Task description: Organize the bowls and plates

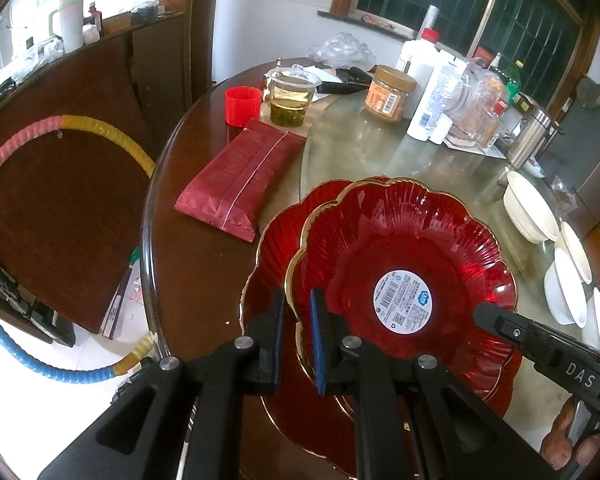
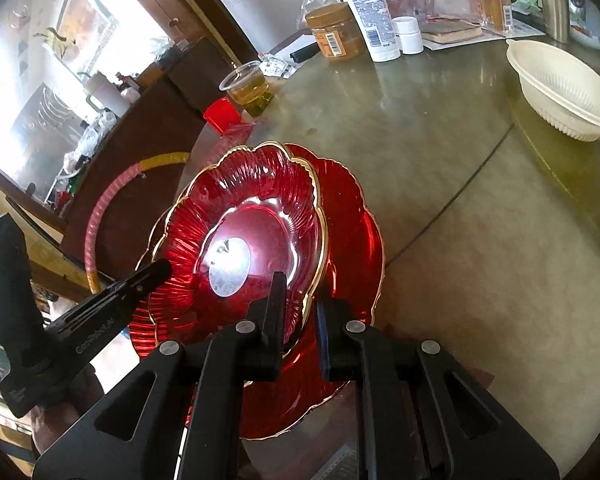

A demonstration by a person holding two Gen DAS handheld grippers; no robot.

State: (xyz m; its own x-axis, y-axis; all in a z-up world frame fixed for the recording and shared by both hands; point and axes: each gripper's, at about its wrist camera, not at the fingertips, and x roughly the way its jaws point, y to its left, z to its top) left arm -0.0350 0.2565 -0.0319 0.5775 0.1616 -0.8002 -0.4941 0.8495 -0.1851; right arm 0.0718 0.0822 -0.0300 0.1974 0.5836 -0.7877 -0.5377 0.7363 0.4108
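Note:
A red scalloped glass plate with a gold rim and a round white label [image 1: 412, 248] [image 2: 256, 216] lies on top of a larger red plate [image 1: 276, 240] [image 2: 352, 220]. My left gripper [image 1: 298, 332] straddles the top plate's near-left rim with a narrow gap between the fingers. My right gripper [image 2: 302, 312] straddles that plate's rim on the opposite side in the same way. Each gripper shows in the other's view. A cream ribbed bowl [image 1: 528, 208] [image 2: 560, 88] and white bowls [image 1: 568, 280] stand to the right.
The round wooden table carries a glass turntable [image 1: 380, 148]. On it are a dark red packet [image 1: 240, 176], a red cup [image 1: 242, 106], a cup of tea [image 1: 290, 96], a brown jar [image 1: 388, 92] and white bottles [image 1: 432, 92]. A hoop [image 1: 60, 128] leans at left.

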